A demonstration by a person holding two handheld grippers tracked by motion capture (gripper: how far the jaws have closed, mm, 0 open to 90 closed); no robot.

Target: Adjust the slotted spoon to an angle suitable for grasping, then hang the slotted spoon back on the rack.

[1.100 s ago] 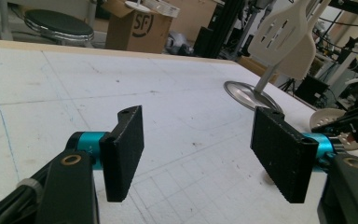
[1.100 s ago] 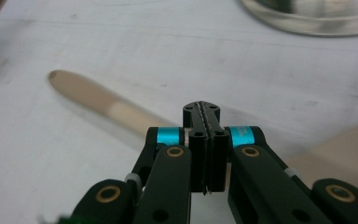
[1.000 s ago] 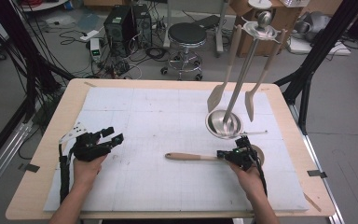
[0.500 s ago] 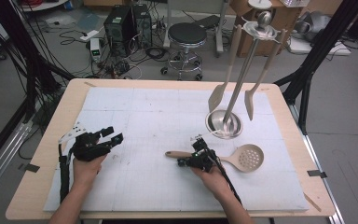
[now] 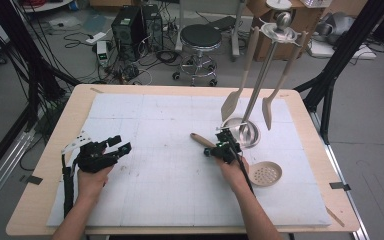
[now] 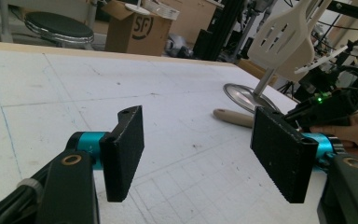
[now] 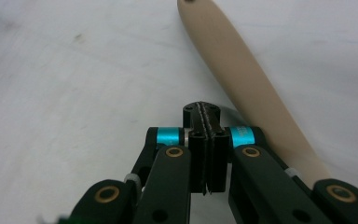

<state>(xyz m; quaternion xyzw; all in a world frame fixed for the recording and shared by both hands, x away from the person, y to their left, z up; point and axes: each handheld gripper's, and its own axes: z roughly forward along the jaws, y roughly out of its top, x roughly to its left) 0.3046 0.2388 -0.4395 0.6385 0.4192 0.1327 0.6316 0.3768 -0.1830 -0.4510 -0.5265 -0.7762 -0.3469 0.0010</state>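
I am working on the skimmer [image 5: 265, 173], which is lying flat on the white mat [image 5: 155, 200] of the bench [image 5: 40, 200]. Its perforated bowl is sitting near the round base of the rack [image 5: 252, 90], and its wooden handle [image 7: 242, 79] is pointing away from the bowl toward the middle of the mat. Two spatulas [image 5: 231, 102] are already hanging from the rack. I judge the job as barely begun: the skimmer is not yet lifted or gripped, and picking it up and hanging it is all still to come.

I am carrying the right tool [image 5: 223, 146] low over the handle's middle. In the right gripper view its jaws are pressed fully together with nothing between them, and the handle is running just beside them, close against one jaw's side. Whether it is actually touching I cannot tell. To take the handle I would have to open this tool first.

I am resting the left tool [image 5: 117, 148] on the mat, well apart from the skimmer. Its jaws are standing wide and holding nothing.
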